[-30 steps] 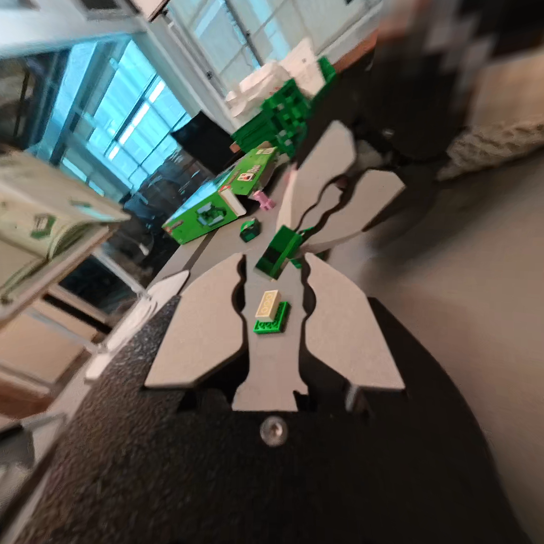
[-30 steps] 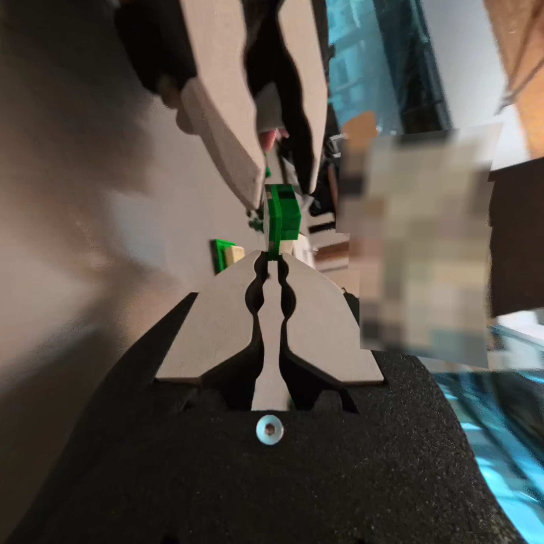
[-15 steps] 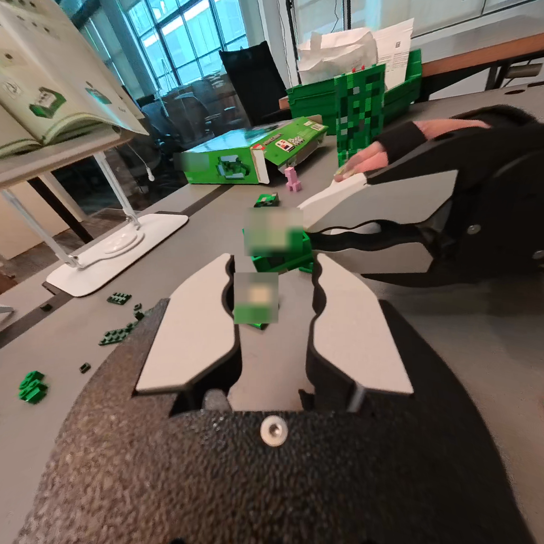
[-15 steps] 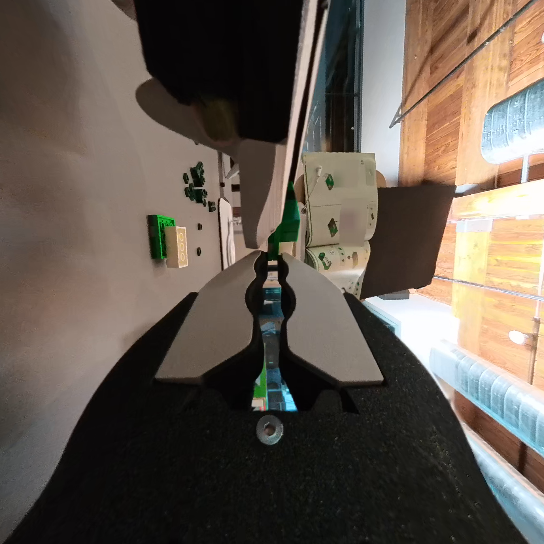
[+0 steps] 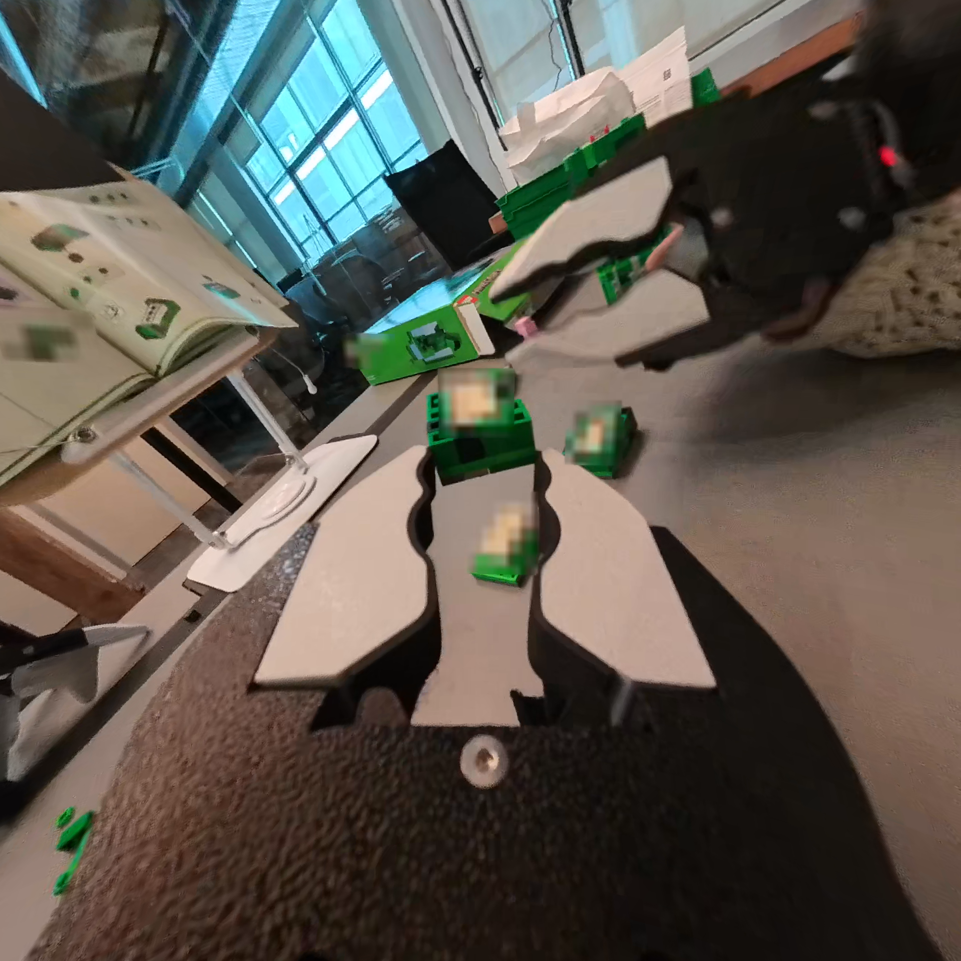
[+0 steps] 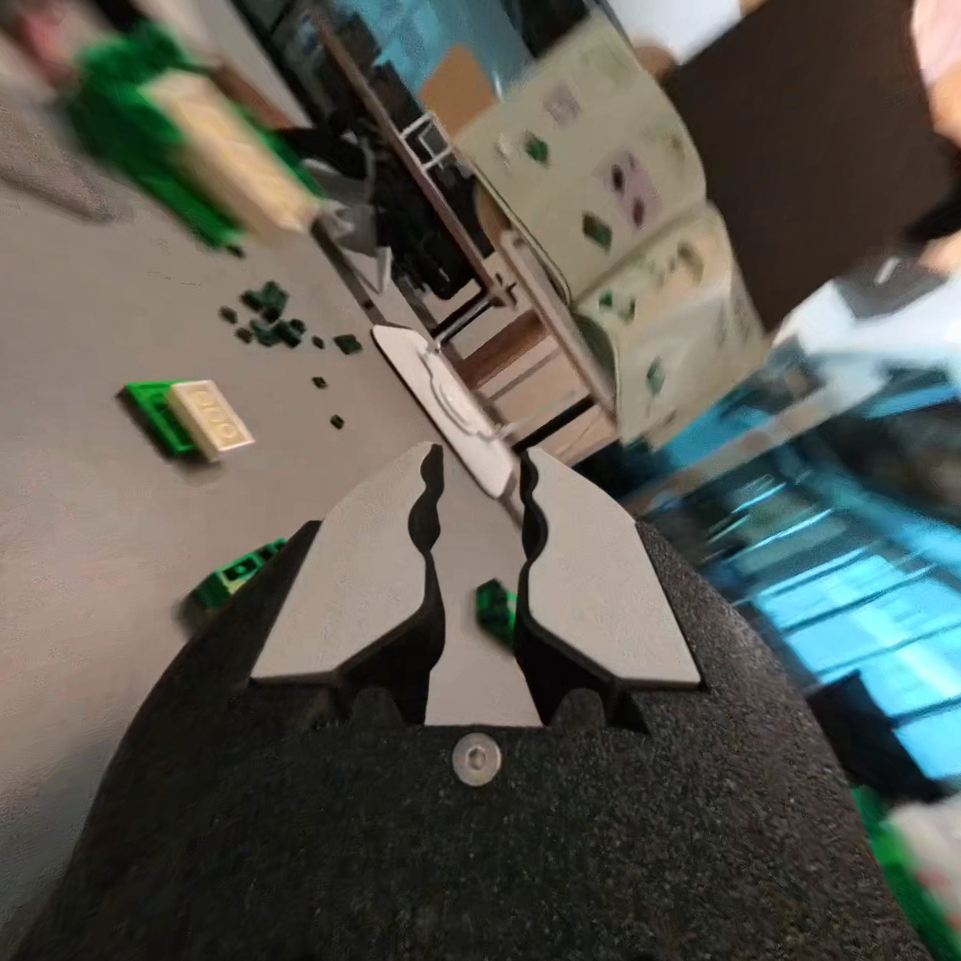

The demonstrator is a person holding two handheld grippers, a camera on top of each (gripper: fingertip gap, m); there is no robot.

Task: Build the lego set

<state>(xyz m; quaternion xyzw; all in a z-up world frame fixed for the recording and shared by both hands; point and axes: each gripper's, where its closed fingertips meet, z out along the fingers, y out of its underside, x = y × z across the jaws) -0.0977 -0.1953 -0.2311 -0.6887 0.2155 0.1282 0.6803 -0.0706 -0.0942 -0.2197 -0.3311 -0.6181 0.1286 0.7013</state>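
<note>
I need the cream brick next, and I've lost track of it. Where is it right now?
The cream brick lies on the grey table in the right wrist view's left half, against a bright green plate, with scattered dark green pieces beyond it.

A grey table fills the lower part of the left wrist view. At 11 o'clock, tall windows give blue daylight. At 12 o'clock stands a black chair. At 1 o'clock a wooden desk edge shows.
</note>
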